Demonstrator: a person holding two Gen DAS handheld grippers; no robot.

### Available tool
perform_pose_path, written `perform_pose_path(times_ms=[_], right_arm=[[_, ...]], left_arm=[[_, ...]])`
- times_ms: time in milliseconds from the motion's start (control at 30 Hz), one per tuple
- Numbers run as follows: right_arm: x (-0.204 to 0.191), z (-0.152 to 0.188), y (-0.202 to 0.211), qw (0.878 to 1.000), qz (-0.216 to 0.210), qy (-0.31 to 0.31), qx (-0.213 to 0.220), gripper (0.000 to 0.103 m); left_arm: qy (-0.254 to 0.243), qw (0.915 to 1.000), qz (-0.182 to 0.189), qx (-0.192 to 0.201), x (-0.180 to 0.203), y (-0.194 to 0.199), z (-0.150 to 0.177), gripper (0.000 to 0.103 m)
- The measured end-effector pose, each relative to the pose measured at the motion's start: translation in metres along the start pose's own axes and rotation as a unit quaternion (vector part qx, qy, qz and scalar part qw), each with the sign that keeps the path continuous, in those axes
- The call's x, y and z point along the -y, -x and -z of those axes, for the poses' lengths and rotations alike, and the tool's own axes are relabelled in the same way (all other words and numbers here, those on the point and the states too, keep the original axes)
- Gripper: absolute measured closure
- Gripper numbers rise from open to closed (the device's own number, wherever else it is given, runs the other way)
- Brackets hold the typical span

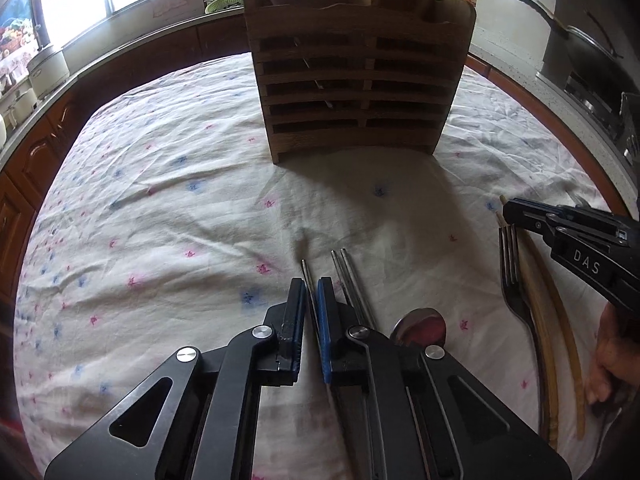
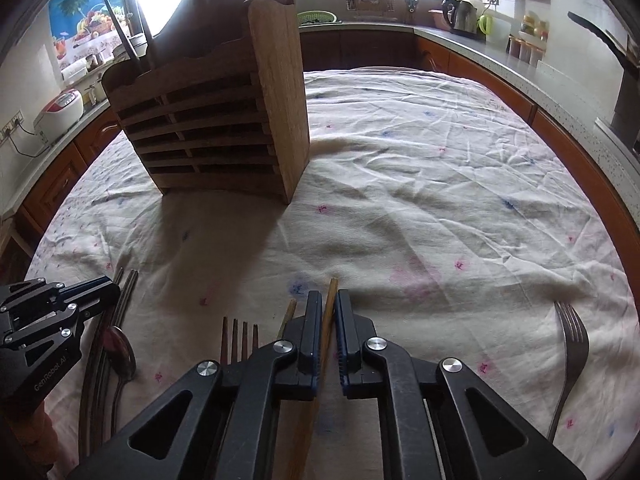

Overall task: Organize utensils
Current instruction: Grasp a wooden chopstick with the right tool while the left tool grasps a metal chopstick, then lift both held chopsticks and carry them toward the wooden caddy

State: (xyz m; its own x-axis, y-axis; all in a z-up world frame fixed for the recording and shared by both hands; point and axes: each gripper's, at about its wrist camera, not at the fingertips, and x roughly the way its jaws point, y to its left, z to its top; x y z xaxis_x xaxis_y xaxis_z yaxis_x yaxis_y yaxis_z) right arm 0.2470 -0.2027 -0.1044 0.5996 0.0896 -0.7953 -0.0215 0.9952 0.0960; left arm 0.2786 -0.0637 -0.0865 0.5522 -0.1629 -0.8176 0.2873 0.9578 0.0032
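— Kitchen counters ring a table (image 1: 168, 184) laid with a flowered cloth; what is gripped, and where?

— At lower centre of the left wrist view, the left gripper (image 1: 312, 292) is clamped on one metal chopstick (image 1: 305, 270); two more metal chopsticks (image 1: 343, 276) lie just to its right. At lower centre of the right wrist view, the right gripper (image 2: 329, 312) is clamped on a wooden chopstick (image 2: 331, 292).

— And the relation that matters?

— Both sticks are aligned with the fingers, tips toward the wooden holder (image 1: 356, 76) standing upright at upper centre, well apart. The left gripper is judged better lined up with it.
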Motion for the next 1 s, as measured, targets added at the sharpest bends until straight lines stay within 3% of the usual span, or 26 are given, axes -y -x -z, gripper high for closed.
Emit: perform_pose_path(times_ms=[300,567,600,667,733,833,933,1000], right_arm=[[0.007,0.0,0.038,0.996,-0.073,-0.046,0.021,0.099],[0.001,0.0,0.063,0.995,-0.082,-0.043,0.041,0.099],[0.001,0.001,0.065,0.995,-0.083,-0.045,0.042,0.098],[0.001,0.003,0.068,0.994,-0.085,-0.047,0.042,0.098],[0.001,0.004,0.069,0.994,-0.085,-0.047,0.041,0.098],[0.003,0.006,0.07,0.994,-0.084,-0.049,0.04,0.098],[0.006,0.006,0.069,0.994,-0.085,-0.055,0.039,0.098],[0.007,0.006,0.069,0.994,-0.084,-0.057,0.04,0.098]], left_arm=[[0.044,0.998,0.04,0.021,-0.027,0.036,0.006,0.103],[0.039,0.9979,0.052,0.001,-0.03,0.035,0.007,0.102],[0.036,0.9983,0.047,-0.003,-0.028,0.031,0.007,0.1],[0.027,0.9987,0.04,-0.016,-0.021,0.021,0.008,0.086],[0.023,0.9986,0.042,-0.025,-0.018,0.013,0.009,0.081],[-0.002,0.9996,0.022,-0.019,-0.009,0.008,0.009,0.082],[-0.01,0.9998,0.009,-0.017,-0.009,0.005,0.005,0.096],[-0.009,0.9997,0.017,-0.017,-0.013,0.004,0.004,0.098]])
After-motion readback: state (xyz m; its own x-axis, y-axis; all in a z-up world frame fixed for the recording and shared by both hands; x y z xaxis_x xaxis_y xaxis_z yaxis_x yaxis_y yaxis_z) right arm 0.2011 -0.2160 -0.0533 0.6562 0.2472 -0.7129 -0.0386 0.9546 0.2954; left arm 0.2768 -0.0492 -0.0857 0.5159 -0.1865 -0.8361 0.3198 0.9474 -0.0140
